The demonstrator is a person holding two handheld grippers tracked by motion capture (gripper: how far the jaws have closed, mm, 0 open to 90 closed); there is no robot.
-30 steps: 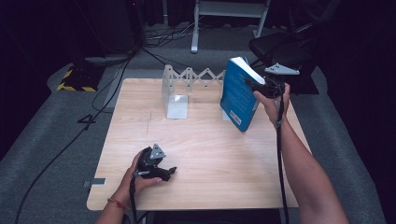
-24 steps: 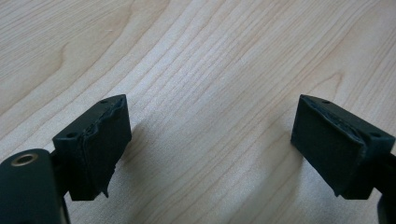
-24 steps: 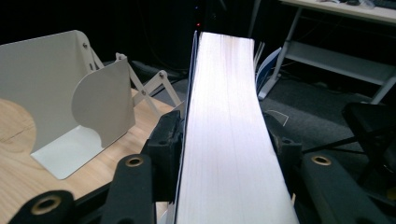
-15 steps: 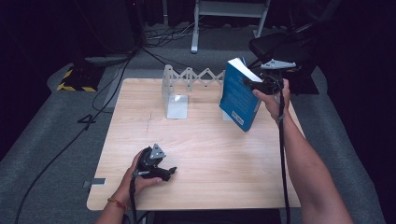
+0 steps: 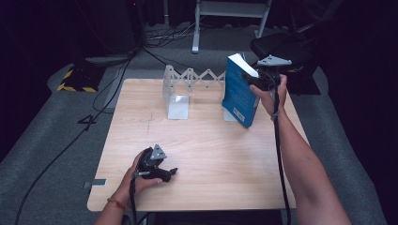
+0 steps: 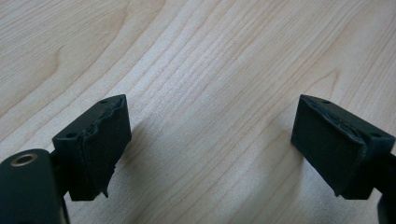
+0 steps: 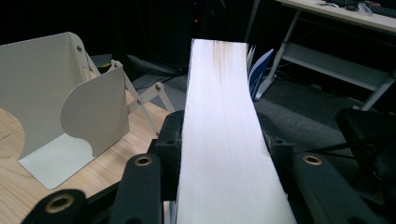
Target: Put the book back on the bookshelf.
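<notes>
dark floor and trailing cables surround a pale wooden table [image 5: 202,140], and at its far edge stands a white expanding bookend rack [image 5: 187,86] with scissor links between its plates. the right gripper [image 5: 257,80] pinches a thick blue paperback [image 5: 239,93] across its page block; in the right gripper view the two black pads sit flat against both covers with the white page edges [image 7: 224,140] running up between them, so the jaws, which have just been closing, are clamped on the book. gripping it across the thickness near the top edge likely keeps the covers from fanning open and leaves the lower edge free to be set down. in the high view the book is tilted, its lower corner low over the table near the right end of the rack, whose near plate [image 7: 93,116] stands just to the left in the right gripper view; i cannot tell whether the corner touches the wood. the lean and the place suggest the book is being brought to stand between the rack's plates

the left gripper [image 5: 157,164] lies low on the near part of the table, well apart from the book. its jaws are spread wide with nothing but bare wood grain [image 6: 210,93] between them, probably parked there to stay out of the way until a steadying hand is wanted
</notes>
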